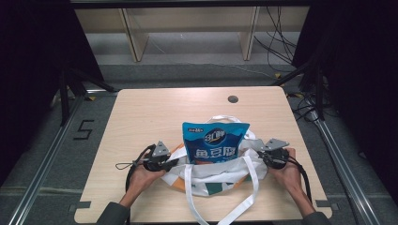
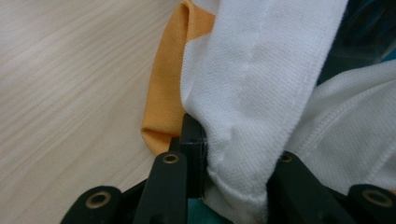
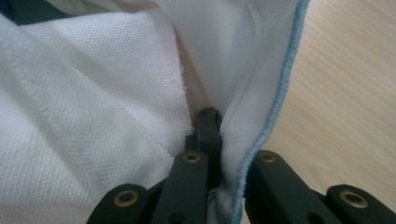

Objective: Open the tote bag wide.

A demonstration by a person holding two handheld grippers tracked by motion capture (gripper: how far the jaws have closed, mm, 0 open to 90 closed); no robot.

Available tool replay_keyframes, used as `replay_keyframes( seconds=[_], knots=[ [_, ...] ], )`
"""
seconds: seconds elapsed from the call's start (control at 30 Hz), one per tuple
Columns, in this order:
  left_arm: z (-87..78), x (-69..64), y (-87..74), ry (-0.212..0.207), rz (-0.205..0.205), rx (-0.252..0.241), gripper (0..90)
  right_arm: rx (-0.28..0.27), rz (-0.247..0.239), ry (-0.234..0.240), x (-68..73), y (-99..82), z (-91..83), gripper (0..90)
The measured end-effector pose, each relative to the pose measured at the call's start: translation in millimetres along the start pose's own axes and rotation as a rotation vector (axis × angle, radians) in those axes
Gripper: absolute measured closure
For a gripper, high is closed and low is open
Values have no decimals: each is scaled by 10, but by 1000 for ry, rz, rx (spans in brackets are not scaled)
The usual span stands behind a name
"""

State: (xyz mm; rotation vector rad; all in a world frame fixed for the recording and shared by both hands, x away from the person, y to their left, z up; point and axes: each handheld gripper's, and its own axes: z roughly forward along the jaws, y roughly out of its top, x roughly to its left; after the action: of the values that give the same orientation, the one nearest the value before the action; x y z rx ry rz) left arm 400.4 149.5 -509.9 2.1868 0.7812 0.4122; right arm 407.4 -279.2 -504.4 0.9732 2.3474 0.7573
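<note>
High view: blue pouch (image 1: 215, 143) standing upright in white tote (image 1: 220, 176), mid-table, toward near edge. Left gripper (image 1: 174, 162) at tote's left rim, right gripper (image 1: 259, 153) at its right rim, each in a hand, both low by the table (image 1: 155, 112). Straps (image 1: 251, 197) trailing toward near edge, one loop reaching past it. Pouch top well above the cloth. Wide bare wood behind and to both sides; a round hole (image 1: 233, 99) near far edge; little room in front.

Left gripper view: jaws narrow, clamped on a white fold of the tote (image 2: 252, 93), cloth bunched between the pads. Orange panel (image 2: 166, 93) just beside, lying on wood. Dark blue of pouch at upper right corner.

Right gripper view: jaws nearly together, pinching thin white cloth with blue-stitched hem (image 3: 280, 93). Bare wood to the right of the hem.

Step in hand, by judgement: holding the mouth open from both sides around the pouch, rims low, bagging half done. Next move probably calls for lifting both rims together and evenly, up past the pouch, keeping it upright between them. Uneven pull likely to tip the pouch; thin cloth could slip out on the right. Best kept off the near edge, where the straps hang; free room lies up and toward the far side.
</note>
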Motion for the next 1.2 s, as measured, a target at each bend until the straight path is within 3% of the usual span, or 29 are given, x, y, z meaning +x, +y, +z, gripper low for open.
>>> replay_keyframes(
  seconds=[0.07, 0.1, 0.17, 0.23, 0.33, 0.37, 0.47, 0.5, 0.53, 0.57, 0.6, 0.67, 0.73, 0.83, 0.87, 0.9, 1.0, 1.07, 1.2],
  knots=[
    [-19, -1, 20, 24, 14, 15, 721, -2, 23, 13, -23, -6, -10, 881],
    [-36, -8, 27, 41, -5, 14, 678, -8, 35, 19, -30, -9, -10, 877],
    [-117, 21, 54, 36, -10, 27, 577, -21, 42, 9, -50, -2, -52, 809],
    [-204, 27, 90, 37, -37, 7, 477, -44, 94, 5, -100, 10, -134, 724],
    [-374, 35, 207, 27, -56, -34, 357, -153, 186, 11, -204, 50, -326, 599],
    [-443, 17, 270, 31, -72, -70, 328, -172, 214, 16, -226, 76, -417, 582],
    [-581, -33, 422, 37, -23, -113, 330, -253, 246, 49, -218, 177, -700, 556],
    [-598, -60, 487, 43, -7, -127, 341, -274, 241, 76, -214, 201, -751, 552],
    [-600, -72, 526, 41, 1, -125, 362, -298, 261, 139, -163, 248, -826, 547],
    [-596, -65, 578, 46, 41, -111, 378, -311, 246, 164, -130, 274, -852, 541],
    [-563, -78, 614, 41, 24, -116, 400, -310, 227, 198, -70, 311, -877, 534],
    [-487, -59, 676, 42, 37, -119, 426, -301, 170, 246, 70, 383, -890, 526],
    [-387, -48, 712, 9, 20, -126, 453, -292, 123, 274, 200, 450, -855, 501],
    [-246, -5, 760, -39, 26, -120, 514, -267, 73, 317, 321, 534, -771, 471],
    [-193, 3, 769, -54, 1, -129, 576, -268, 44, 317, 338, 557, -733, 471],
    [-142, 41, 786, -54, 16, -130, 627, -254, 36, 324, 362, 573, -696, 476],
    [-10, 125, 811, -42, 17, -117, 772, -181, -12, 347, 390, 573, -588, 614],
    [111, 215, 804, -33, -47, -136, 822, -152, -58, 352, 392, 533, -558, 713],
    [315, 396, 729, -26, -123, -93, 851, -92, -104, 341, 447, 459, -597, 805]
  ],
)
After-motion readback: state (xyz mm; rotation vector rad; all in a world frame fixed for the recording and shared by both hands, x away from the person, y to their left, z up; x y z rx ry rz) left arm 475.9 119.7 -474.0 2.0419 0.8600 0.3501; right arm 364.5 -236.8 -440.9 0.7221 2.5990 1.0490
